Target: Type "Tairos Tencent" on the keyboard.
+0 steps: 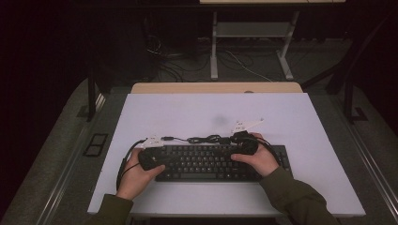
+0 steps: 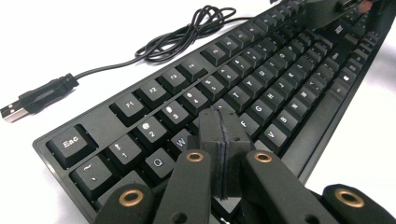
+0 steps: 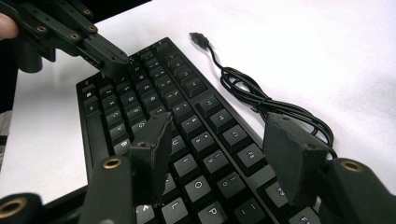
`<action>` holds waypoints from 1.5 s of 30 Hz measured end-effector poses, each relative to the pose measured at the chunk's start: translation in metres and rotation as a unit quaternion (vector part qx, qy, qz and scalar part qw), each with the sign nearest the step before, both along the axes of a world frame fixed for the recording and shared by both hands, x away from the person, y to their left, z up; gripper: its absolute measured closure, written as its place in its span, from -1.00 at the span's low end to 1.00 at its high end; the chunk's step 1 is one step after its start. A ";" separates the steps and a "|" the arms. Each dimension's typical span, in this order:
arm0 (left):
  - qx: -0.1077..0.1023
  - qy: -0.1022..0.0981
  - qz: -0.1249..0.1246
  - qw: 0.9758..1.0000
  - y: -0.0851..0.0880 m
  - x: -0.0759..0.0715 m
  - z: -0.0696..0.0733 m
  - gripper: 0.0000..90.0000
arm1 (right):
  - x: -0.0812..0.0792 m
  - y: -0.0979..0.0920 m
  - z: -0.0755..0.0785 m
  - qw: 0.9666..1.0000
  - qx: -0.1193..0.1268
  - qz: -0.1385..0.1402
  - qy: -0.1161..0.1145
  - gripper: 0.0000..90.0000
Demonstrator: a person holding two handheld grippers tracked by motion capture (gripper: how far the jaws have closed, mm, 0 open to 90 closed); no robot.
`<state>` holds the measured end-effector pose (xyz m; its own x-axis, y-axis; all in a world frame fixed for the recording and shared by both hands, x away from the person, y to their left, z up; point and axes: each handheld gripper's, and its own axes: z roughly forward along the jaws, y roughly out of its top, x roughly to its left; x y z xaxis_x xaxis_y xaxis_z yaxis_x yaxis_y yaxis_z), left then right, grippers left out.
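Covering a desk (image 1: 155, 88), white board (image 1: 197, 112)

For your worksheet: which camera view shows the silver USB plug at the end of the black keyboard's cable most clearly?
The left gripper view: the silver USB plug lies large and sharp on the white table. The right gripper view shows the plug small and dark; the high view shows it as a speck behind the black keyboard.
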<state>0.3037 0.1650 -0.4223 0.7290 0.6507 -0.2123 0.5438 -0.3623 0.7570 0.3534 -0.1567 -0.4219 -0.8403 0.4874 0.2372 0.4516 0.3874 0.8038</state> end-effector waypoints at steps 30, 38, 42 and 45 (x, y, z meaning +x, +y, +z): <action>-0.016 0.010 -0.058 0.998 -0.027 -0.017 0.009 0.99 | 0.002 0.003 0.000 1.000 0.007 0.012 -0.002 -0.11; -0.014 0.018 -0.085 0.996 -0.038 -0.021 0.003 0.99 | 0.002 0.003 0.000 1.000 0.008 0.010 -0.001 -0.11; -0.011 0.020 -0.091 0.996 -0.040 -0.021 0.001 0.99 | 0.002 0.003 0.000 1.000 0.009 0.011 0.000 -0.11; -0.008 0.026 -0.094 0.995 -0.041 -0.021 -0.003 0.99 | 0.002 0.003 -0.001 1.000 0.008 0.012 -0.002 -0.11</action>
